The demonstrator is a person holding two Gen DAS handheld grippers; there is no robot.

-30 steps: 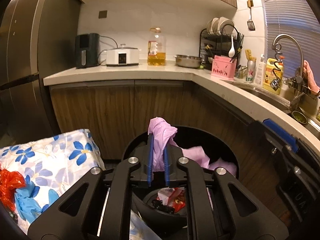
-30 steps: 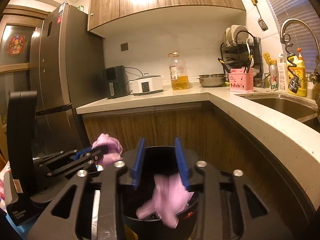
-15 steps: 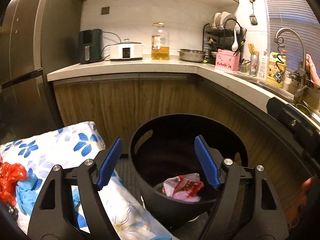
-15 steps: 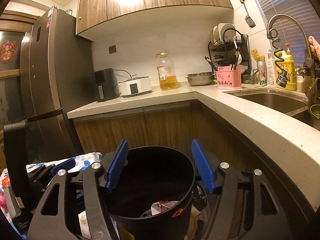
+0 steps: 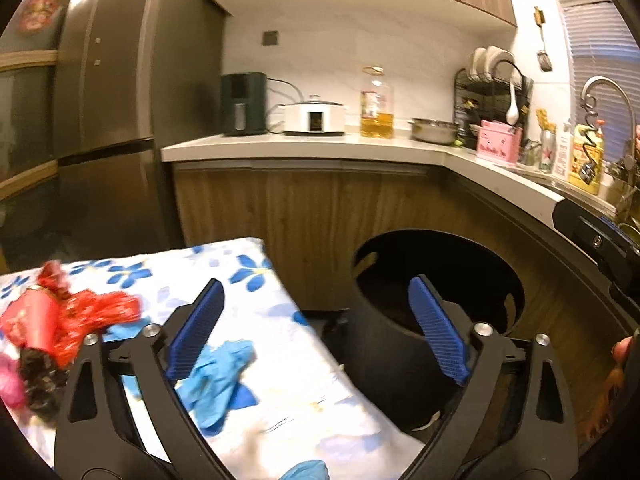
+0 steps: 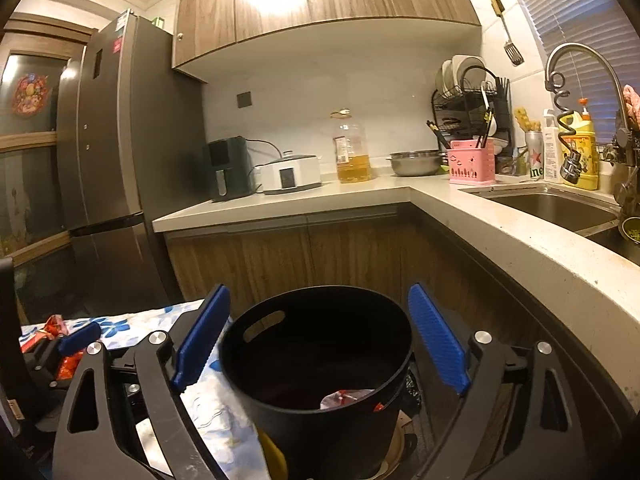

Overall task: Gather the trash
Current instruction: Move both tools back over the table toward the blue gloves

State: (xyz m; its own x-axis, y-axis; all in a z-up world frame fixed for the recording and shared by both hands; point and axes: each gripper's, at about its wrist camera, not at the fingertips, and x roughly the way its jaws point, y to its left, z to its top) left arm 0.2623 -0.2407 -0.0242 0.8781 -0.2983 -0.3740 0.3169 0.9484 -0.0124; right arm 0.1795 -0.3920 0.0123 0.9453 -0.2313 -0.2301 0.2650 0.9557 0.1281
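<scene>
Trash is lying in two places relative to the black bin (image 6: 320, 364). A red-and-white wrapper (image 6: 347, 397) is sitting inside the bin at the bottom. The rest is lying left of the bin on the floral cloth (image 5: 256, 272): a crumpled blue glove (image 5: 218, 376), a red foil wrapper (image 5: 68, 316), a pink scrap (image 5: 10, 384) and a second blue scrap (image 5: 306, 471) at the cloth's near edge.

The left gripper (image 5: 316, 330) is standing spread wide and empty, spanning the cloth's edge and the bin's left wall. The right gripper (image 6: 318, 338) is likewise spread and empty, framing the bin's rim.

Risks, as judged: the glove is limp and thin, so the jaws may be pinching cloth along with it and dragging the cloth toward the bin. The foil wrapper is likely springing loose from a shallow pinch. Both grippers are working close beside the bin, so a collision or a knocked bin is possible.

Legible writing: a green can (image 6: 534, 160) beyond the bin, by the sink, is showing the letters "ine" and a red star. Other labels are too small to read.
</scene>
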